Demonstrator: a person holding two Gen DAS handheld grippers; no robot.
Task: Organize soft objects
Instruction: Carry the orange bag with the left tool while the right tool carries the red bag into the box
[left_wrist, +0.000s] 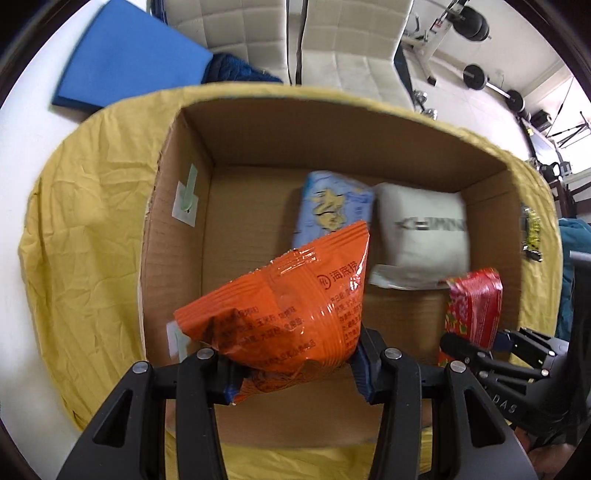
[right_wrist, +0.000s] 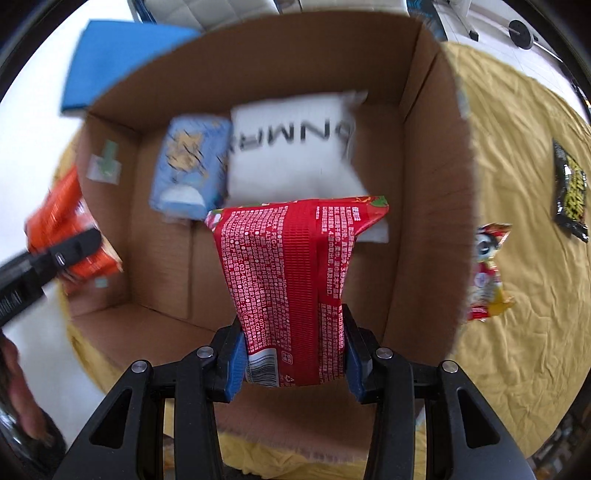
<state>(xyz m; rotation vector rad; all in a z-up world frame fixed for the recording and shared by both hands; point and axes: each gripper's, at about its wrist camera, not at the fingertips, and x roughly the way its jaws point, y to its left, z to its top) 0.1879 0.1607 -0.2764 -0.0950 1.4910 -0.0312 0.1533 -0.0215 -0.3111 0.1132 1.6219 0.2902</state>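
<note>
My left gripper (left_wrist: 295, 373) is shut on an orange snack packet (left_wrist: 284, 314) and holds it over the near left part of an open cardboard box (left_wrist: 177, 192). My right gripper (right_wrist: 293, 358) is shut on a red snack packet (right_wrist: 291, 277) and holds it over the same box (right_wrist: 424, 184). On the box floor lie a light blue tissue pack (left_wrist: 332, 210) (right_wrist: 192, 170) and a white pillow-like pack (left_wrist: 424, 229) (right_wrist: 295, 147) side by side. The red packet (left_wrist: 476, 310) and right gripper (left_wrist: 491, 350) show at the right of the left wrist view.
The box stands on a yellow cloth (left_wrist: 85, 229) (right_wrist: 524, 184) over a white table. A black-and-yellow packet (right_wrist: 570, 192) and a red-yellow cartoon packet (right_wrist: 487, 269) lie on the cloth right of the box. A blue foam sheet (left_wrist: 125, 59) and white chairs (left_wrist: 343, 40) are behind.
</note>
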